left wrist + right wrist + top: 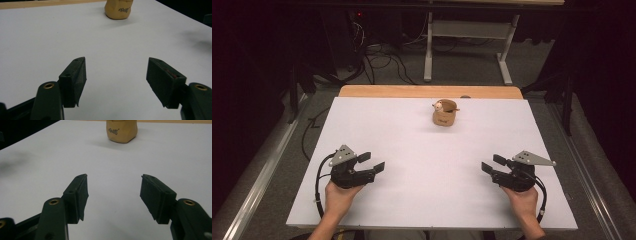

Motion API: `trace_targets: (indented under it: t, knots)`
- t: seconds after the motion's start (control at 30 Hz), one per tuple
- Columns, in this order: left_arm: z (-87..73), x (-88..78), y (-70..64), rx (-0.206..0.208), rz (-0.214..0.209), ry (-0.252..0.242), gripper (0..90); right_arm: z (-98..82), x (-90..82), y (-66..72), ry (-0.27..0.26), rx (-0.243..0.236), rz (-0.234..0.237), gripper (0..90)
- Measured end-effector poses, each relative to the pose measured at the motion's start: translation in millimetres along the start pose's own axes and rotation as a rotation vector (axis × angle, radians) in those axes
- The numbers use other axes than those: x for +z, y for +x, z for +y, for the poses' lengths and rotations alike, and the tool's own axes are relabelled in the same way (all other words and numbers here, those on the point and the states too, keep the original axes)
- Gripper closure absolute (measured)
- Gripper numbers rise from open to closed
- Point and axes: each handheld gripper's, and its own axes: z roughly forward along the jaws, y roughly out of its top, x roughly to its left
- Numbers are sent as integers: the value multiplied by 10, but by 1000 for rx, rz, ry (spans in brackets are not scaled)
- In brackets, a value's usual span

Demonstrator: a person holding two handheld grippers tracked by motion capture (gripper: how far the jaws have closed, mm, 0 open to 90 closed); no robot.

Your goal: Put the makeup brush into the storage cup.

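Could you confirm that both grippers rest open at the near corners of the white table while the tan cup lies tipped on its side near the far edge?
Not quite: the tan cup stands upright, as the high view shows. The rest holds: the left gripper and the right gripper rest open at the near corners of the white table, with the cup near the far edge.

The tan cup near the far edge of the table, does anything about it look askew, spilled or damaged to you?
Nothing stands out. The tan cup stands upright on the white table, with something small and pale in it and nothing spilled around it. Both grippers rest open, well short of it.
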Motion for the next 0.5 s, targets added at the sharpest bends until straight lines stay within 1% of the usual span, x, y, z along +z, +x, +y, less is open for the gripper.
trace_targets:
  t: [0.03,0.17,0.27,0.4,0.5]
  knots:
    - [0,0,0,0,-1,0,328,-8,0,1,4,6,-2,411]
    - [1,-5,2,0,-2,-1,328,-24,-9,-6,2,-10,-29,410]
    - [2,-3,6,-1,-3,0,328,-33,-25,-15,-10,-3,-34,409]
    - [1,4,12,-5,-4,2,327,-48,-18,-28,-6,-19,-48,407]
    - [0,7,16,-7,-3,4,327,-60,-9,-51,-7,-10,-48,404]
